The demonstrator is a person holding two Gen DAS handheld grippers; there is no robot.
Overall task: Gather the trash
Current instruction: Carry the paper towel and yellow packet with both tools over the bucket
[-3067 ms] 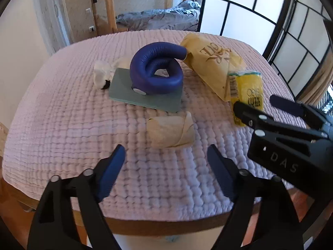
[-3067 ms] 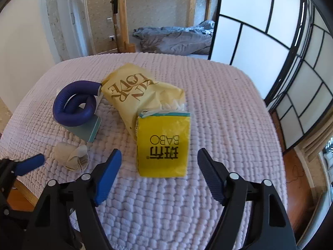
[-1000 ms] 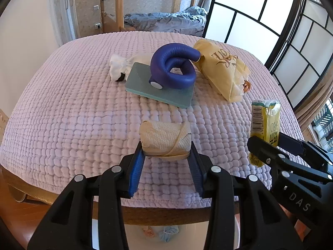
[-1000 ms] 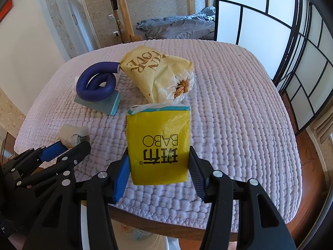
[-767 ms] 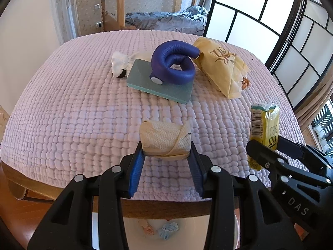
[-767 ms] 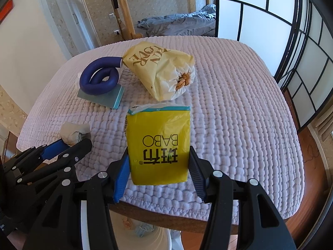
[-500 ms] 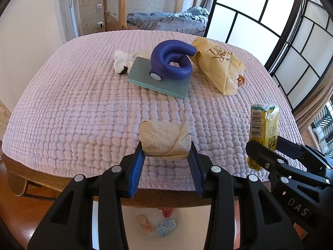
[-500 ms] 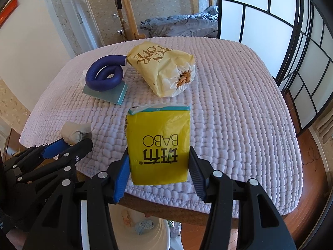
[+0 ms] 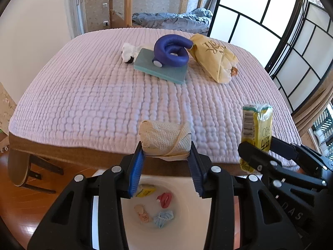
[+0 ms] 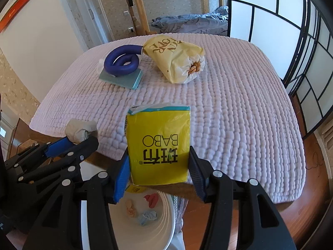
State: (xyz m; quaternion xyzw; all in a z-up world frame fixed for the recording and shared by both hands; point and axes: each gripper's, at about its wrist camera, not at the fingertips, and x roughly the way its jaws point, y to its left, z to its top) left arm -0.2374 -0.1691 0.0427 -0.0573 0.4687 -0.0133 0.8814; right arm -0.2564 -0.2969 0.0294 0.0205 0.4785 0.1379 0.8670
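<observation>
Directly below and just short of both pairs of fingers sits the white bin (image 9: pixel 187 212), its mouth open upward, with a few scraps already lying on its bottom. That is the relation the coming move turns on, in my judgement: each held item has to end up over that opening before it is let go.

The left gripper (image 9: pixel 165 164) is clenched on a beige wad of paper (image 9: pixel 164 138), pinched at its two ends, so its long axis runs straight across from one finger to the other. The wad hangs about over the table (image 9: pixel 62 156) edge, with the bin's rim showing under the fingers.

The right gripper (image 10: pixel 159 171) clamps a yellow tissue pack (image 10: pixel 159 143) by its side edges; the pack stands on end, long axis pointing up and away from the fingers, torn top farthest. The bin lies below and slightly to its left, so the left hand looks nearer to a clean drop.

Farther out on the quilted table cover rest a blue coiled tube (image 9: pixel 171 51) on a teal pad (image 9: pixel 161 66), and a yellow paper bag (image 9: pixel 212 61).
</observation>
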